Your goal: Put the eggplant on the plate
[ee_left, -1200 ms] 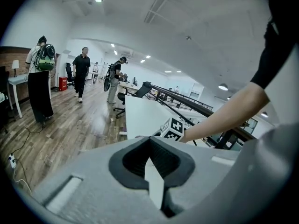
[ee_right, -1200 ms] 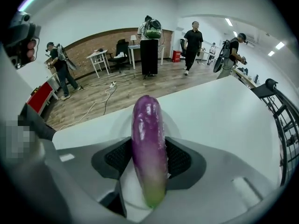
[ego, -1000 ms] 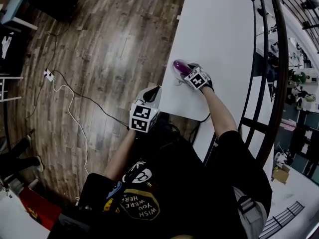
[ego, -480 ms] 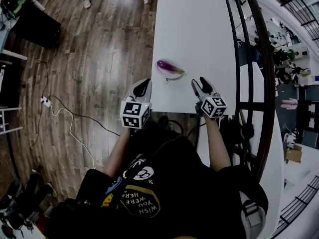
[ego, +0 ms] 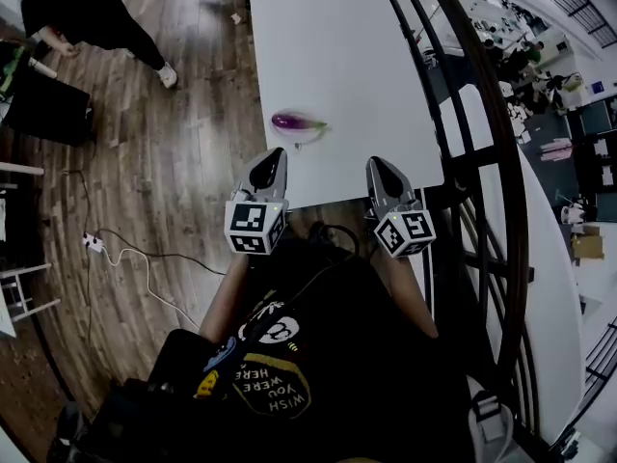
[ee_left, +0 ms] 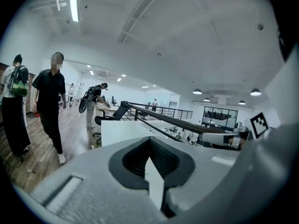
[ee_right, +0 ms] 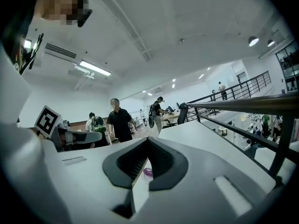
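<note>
Our left claw (ego: 273, 154) and right claw (ego: 379, 165), both smooth grey and pointy, are squeezed all the way closed and hold nothing. The long, shiny purple eggplant (ego: 295, 122) lies ahead on a flat white plate (ego: 302, 140), near the left edge of the smooth white table (ego: 328, 46).

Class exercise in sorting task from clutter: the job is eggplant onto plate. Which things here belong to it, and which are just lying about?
Job: eggplant; plate faintly visible under it; table; left gripper; right gripper.

Lying about: power strip with its cable on the floor; passer-by.
</note>
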A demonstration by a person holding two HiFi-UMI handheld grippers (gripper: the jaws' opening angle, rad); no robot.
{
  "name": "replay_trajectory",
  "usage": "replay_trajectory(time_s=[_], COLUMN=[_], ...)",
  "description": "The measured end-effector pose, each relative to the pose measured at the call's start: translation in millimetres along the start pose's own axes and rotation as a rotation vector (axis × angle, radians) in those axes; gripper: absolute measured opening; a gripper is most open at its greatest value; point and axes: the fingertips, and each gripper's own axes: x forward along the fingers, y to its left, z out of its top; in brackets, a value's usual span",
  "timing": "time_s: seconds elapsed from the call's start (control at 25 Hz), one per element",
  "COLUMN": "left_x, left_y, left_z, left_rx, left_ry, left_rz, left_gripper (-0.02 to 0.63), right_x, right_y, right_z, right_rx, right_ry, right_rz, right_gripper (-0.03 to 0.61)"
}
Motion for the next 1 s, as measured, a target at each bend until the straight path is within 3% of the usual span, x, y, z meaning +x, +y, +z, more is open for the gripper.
replay_trajectory(time_s=[0.48,1.0], left_x=[-17,-34], left_y=[-14,2], left_z=[-5,-8], left_rx=[0.040,0.012], left_ry=[-0.023,-0.005], left_rz=[-0.032,0.056], left_gripper=[0.005,0.005], right_x=[-10,-4], right_y=[14,35], right_z=[-11,-13], right_rx=[0.001,-0.002], right_ry=[0.026,0.047], right_rz=[0.013,0.087], right_gripper=[0.002,0.002])
